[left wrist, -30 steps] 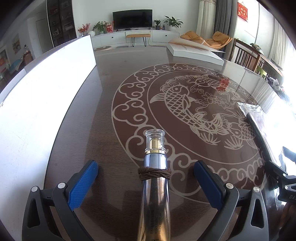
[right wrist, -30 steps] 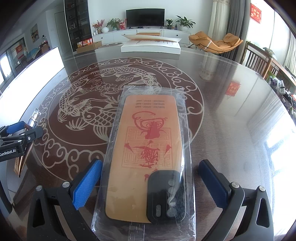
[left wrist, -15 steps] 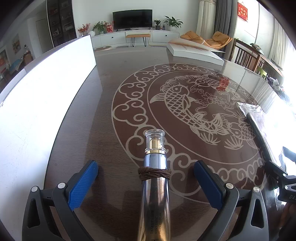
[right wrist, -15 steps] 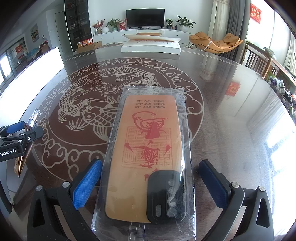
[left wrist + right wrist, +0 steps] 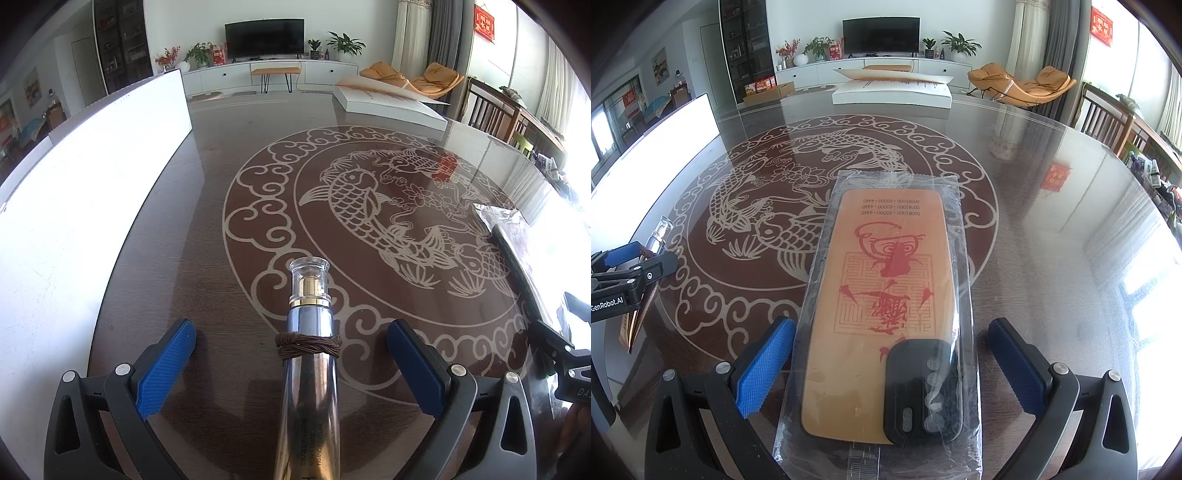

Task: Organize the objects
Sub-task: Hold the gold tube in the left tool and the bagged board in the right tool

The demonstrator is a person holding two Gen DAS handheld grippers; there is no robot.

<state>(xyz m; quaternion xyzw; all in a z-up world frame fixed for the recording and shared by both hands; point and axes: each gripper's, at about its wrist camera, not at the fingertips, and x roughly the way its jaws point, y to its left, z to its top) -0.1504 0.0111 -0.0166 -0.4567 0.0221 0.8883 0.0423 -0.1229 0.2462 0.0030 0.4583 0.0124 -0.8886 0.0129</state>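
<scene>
Dead centre of the right wrist view: a clear plastic sleeve (image 5: 886,314), and sealed inside it an orange phone case (image 5: 879,302) printed with red figures, black camera block (image 5: 923,391) at the 5 o'clock corner of the case. Lying flat on the glass-topped table (image 5: 1052,258), long axis running 6 to 12 o'clock. Right gripper (image 5: 892,365) spread wide, blue fingers (image 5: 764,365) standing off either edge of the sleeve, left pad just beside the plastic, right pad clear of it; nothing clamped.

Over to the left wrist view: a silver cosmetic tube (image 5: 308,387) with a gold collar and clear cap (image 5: 309,277), brown cord (image 5: 308,343) wrapped round its neck. Stretched along the centreline from 6 o'clock up, cap pointing to 12. Left gripper (image 5: 291,358) wide apart too, blue fingers (image 5: 166,365) well off the tube on both sides, gripping nothing.

Same tube glimpsed at 9 o'clock in the right view beside the other black gripper frame.

Further out: carp-and-cloud pattern (image 5: 369,221) under the glass. White board (image 5: 74,221) standing along the table edge from 8 to 11 o'clock. Flat white box (image 5: 892,92) at 12 o'clock on the far rim. Beyond that a television (image 5: 881,35), potted plants (image 5: 960,46), an orange lounge chair (image 5: 1019,85) at 1 o'clock. Path between both grippers and their objects unobstructed.
</scene>
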